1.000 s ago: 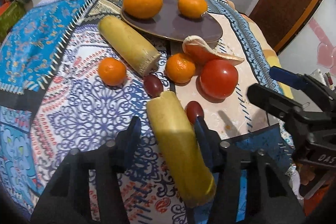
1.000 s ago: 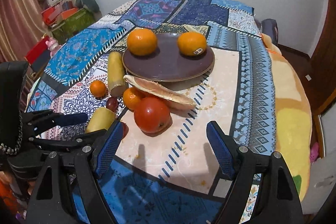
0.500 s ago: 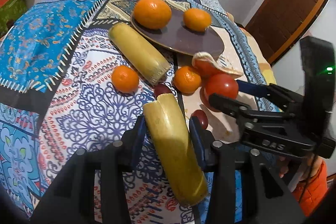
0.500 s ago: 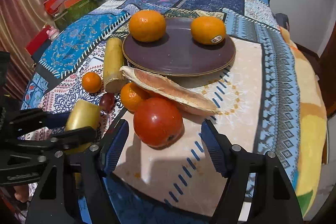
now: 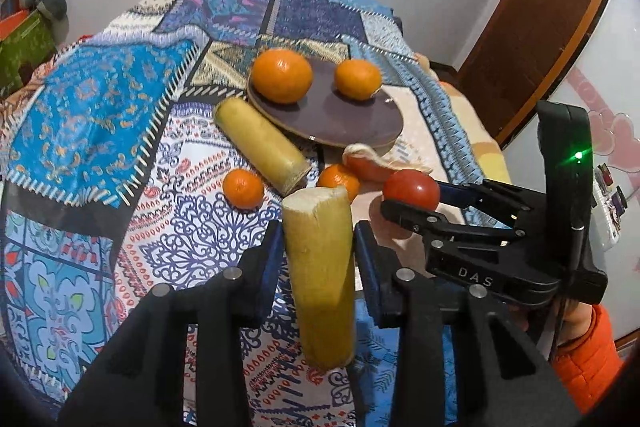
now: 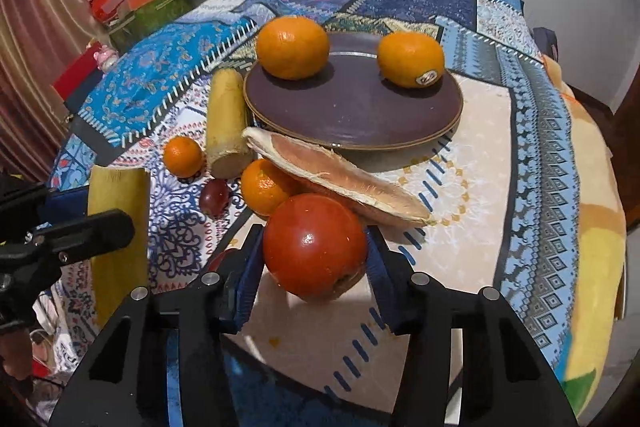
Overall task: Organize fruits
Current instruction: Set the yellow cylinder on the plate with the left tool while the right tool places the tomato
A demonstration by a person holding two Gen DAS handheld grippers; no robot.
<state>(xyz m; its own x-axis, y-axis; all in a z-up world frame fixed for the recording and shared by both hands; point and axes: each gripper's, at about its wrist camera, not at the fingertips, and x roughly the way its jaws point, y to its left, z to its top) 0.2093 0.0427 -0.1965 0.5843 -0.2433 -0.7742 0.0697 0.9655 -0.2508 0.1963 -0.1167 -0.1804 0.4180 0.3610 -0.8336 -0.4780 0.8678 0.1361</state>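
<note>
My left gripper (image 5: 318, 251) is shut on a yellow sugarcane piece (image 5: 320, 275) and holds it tilted above the cloth; it also shows in the right wrist view (image 6: 116, 223). My right gripper (image 6: 314, 259) is shut on the red tomato (image 6: 316, 247), also seen in the left wrist view (image 5: 412, 189). A dark purple plate (image 6: 352, 107) holds two oranges (image 6: 292, 47) (image 6: 410, 59). A second sugarcane piece (image 6: 226, 123), two small tangerines (image 6: 183, 155) (image 6: 264, 187), a dark grape (image 6: 215, 197) and a pomelo peel (image 6: 340, 179) lie in front of the plate.
The table is covered by a patterned blue cloth (image 5: 100, 115). A wooden door (image 5: 532, 27) stands to the right. Boxes and clutter (image 6: 136, 3) sit beyond the table's far left edge.
The left gripper has closed on the sugarcane piece and lifted it off the cloth. The right gripper has moved forward and closed around the tomato.
</note>
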